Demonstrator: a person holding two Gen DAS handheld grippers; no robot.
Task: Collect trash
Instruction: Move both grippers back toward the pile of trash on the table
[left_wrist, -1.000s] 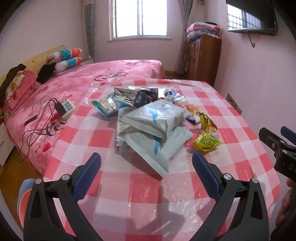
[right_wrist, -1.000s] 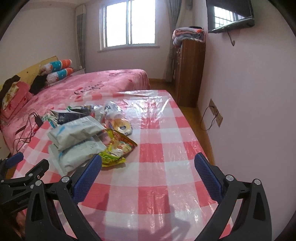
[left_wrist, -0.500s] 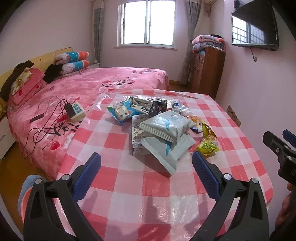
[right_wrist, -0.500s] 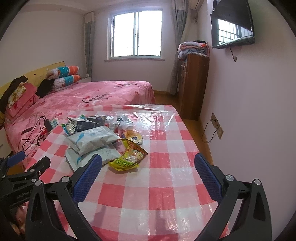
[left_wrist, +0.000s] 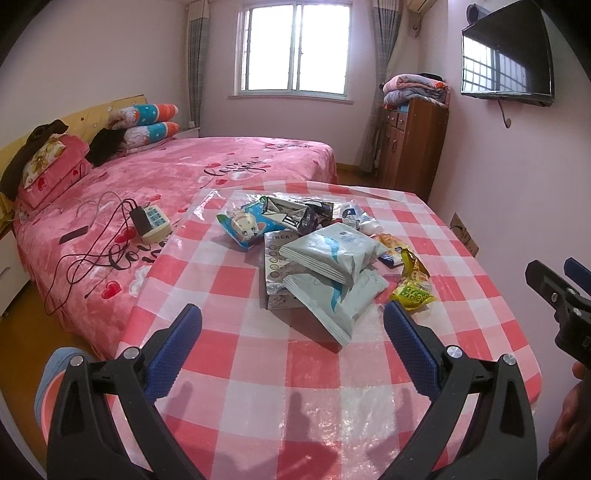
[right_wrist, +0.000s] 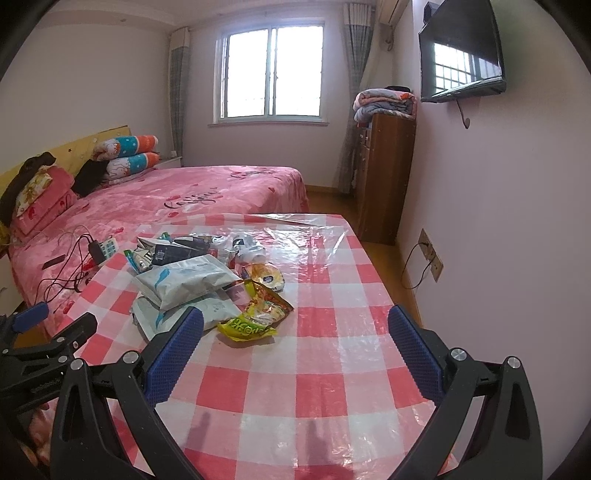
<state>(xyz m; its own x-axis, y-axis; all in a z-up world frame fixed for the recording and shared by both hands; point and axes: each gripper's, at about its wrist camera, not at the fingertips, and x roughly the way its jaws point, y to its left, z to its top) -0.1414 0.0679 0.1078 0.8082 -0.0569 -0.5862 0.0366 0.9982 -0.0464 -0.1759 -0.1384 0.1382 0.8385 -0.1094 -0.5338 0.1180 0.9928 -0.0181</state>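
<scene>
A heap of trash lies on the pink checked table (left_wrist: 295, 373): two pale blue-and-white packs (left_wrist: 328, 251), a blue cartoon snack bag (left_wrist: 247, 223), dark wrappers (left_wrist: 295, 218) and a yellow-green wrapper (left_wrist: 412, 291). My left gripper (left_wrist: 293, 339) is open and empty, held above the table's near part, short of the heap. My right gripper (right_wrist: 295, 347) is open and empty; the yellow-green wrapper (right_wrist: 255, 317) lies just ahead between its fingers, and the pale packs (right_wrist: 184, 280) are at its left. The left gripper also shows at the right wrist view's left edge (right_wrist: 40, 343).
A pink bed (left_wrist: 166, 177) stands left of the table, with a power strip and cables (left_wrist: 147, 221) near the table's edge. A wooden cabinet (right_wrist: 384, 177) stands by the right wall under a TV (right_wrist: 461, 55). The wall runs close along the table's right side.
Both grippers have risen and drawn back from the heap, so more of the table and room shows. Both stay open. The trash has not moved.
</scene>
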